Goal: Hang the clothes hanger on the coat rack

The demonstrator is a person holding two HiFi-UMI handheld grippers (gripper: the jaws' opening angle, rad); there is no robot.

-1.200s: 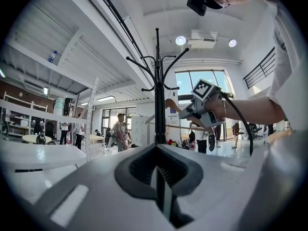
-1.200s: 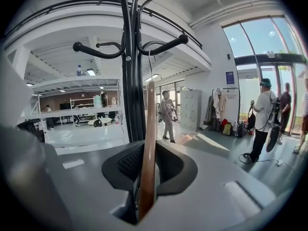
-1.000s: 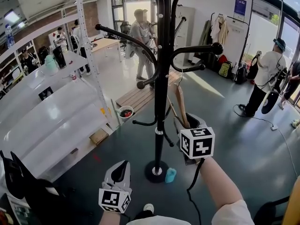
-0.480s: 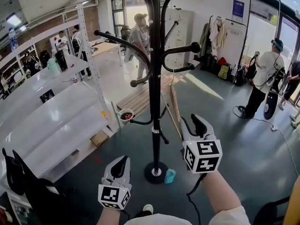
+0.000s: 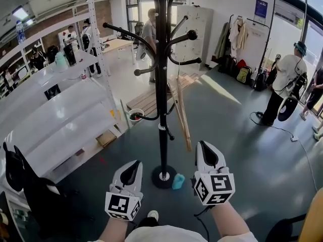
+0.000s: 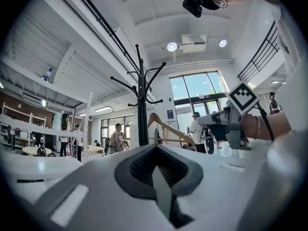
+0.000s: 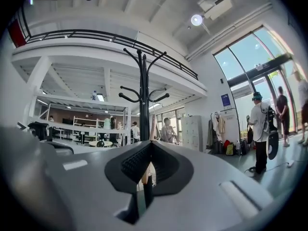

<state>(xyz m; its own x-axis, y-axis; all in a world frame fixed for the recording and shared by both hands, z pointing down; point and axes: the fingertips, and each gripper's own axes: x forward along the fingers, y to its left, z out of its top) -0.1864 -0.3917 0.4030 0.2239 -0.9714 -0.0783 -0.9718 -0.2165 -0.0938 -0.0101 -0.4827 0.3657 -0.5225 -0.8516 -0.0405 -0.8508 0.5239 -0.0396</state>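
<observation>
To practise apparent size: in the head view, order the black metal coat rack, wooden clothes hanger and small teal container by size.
1. Black metal coat rack
2. Wooden clothes hanger
3. Small teal container, clearly smallest

Colours: coat rack (image 5: pixel 161 74) black; clothes hanger (image 6: pixel 173 127) pale wood; left gripper (image 5: pixel 132 166) and right gripper (image 5: pixel 204 147) white, black pads, black-and-white square markers; floor (image 5: pixel 237 135) grey-green; shelving (image 5: pixel 60 130) white.
</observation>
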